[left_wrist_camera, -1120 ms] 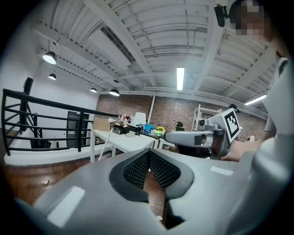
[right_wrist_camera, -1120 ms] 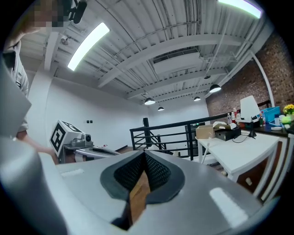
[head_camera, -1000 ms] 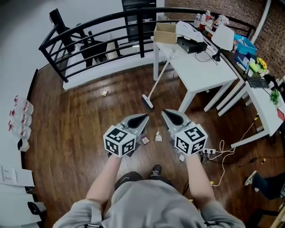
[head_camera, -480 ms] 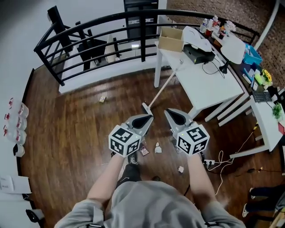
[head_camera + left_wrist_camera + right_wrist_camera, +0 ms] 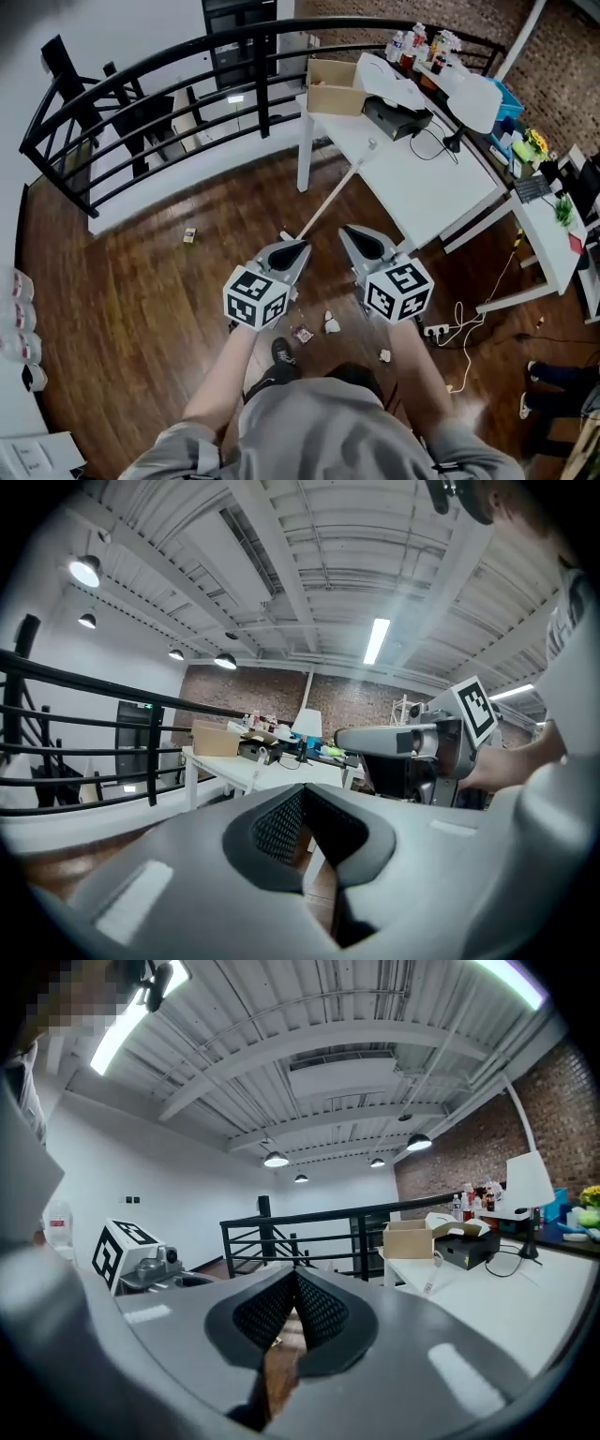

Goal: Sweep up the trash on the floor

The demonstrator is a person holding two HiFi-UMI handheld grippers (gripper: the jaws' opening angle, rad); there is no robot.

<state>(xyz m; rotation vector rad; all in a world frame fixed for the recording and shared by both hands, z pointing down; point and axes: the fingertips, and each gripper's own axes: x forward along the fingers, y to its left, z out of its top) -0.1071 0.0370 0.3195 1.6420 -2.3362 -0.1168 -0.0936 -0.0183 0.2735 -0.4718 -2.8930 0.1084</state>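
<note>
Claws (image 5: 302,247) (image 5: 347,232) level, closed, apparently empty.

A white table (image 5: 417,183) beside a black railing (image 5: 265,94).
On the table, a cardboard box (image 5: 330,75) at its far corner and a lamp (image 5: 472,91) alongside; a power strip (image 5: 436,330) lies off its near end.

Glossy dark wood floor (image 5: 141,309), matt white table (image 5: 412,187), black metal railing (image 5: 265,94), brown cardboard box (image 5: 333,75).
</note>
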